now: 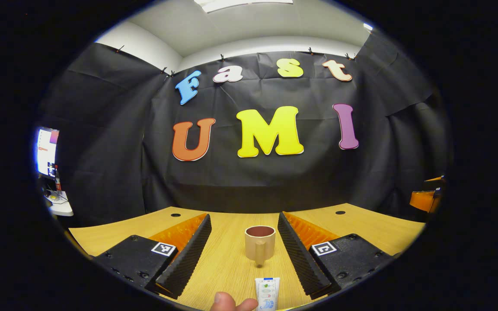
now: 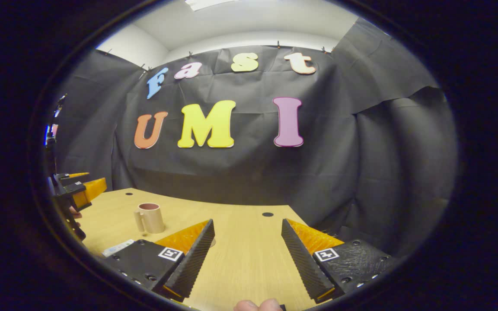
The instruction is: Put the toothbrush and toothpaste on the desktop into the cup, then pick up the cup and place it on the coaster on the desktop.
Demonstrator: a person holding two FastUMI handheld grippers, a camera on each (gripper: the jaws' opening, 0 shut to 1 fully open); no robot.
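Observation:
A tan cup (image 1: 260, 244) with a dark inside stands upright on the wooden desktop (image 1: 227, 259), its handle toward me. It is just beyond the tips of my left gripper (image 1: 244, 218), which is open with nothing between its fingers. A white toothpaste tube (image 1: 267, 293) lies flat close in front of the cup, at the bottom of the left gripper view. In the right gripper view the cup (image 2: 149, 218) stands far to the left, and the tube (image 2: 117, 248) peeks out behind one finger. My right gripper (image 2: 247, 221) is open over bare desktop (image 2: 249, 259).
Black cloth walls close the desk at the back and right. Small cable holes (image 1: 340, 212) (image 2: 267, 214) sit near the far edge. A lit screen (image 1: 46, 151) stands off to the left. The left gripper (image 2: 76, 190) shows at the left edge; a fingertip (image 1: 227, 302) rests below.

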